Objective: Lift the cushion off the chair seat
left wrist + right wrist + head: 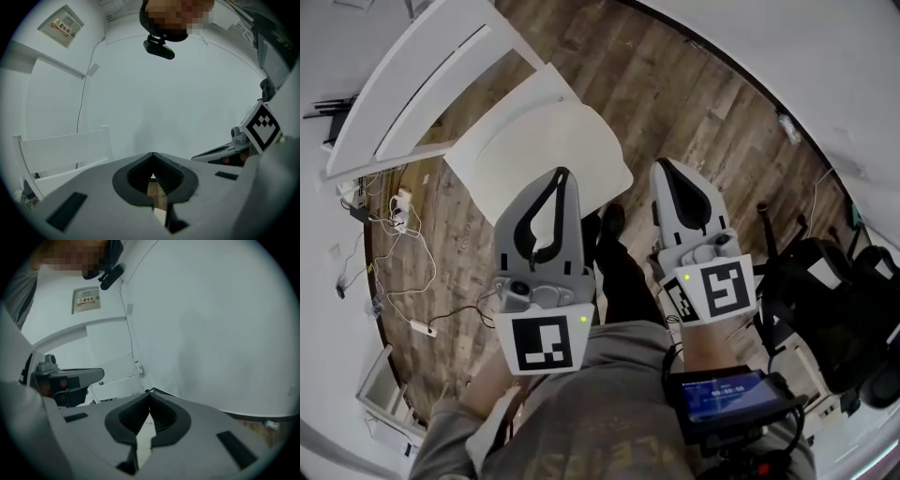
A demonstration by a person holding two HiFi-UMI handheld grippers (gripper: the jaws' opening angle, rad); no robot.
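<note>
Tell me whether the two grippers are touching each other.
Apart. The head view shows the person's dark leg between the left gripper and the right gripper.

The left gripper [562, 178] and right gripper [666, 169] have smooth, matt grey plastic shells, with black ribbed rubbery pads [140, 176] lining the jaws. Ahead of their tips the cushion [548, 141] looks smooth, matt and white, on a chair [417, 84] of smooth white-painted slats. Beneath the claws the floor [675, 84] is brown, grained wood plank, and behind them the sleeve [619, 412] is greyish cloth.
</note>
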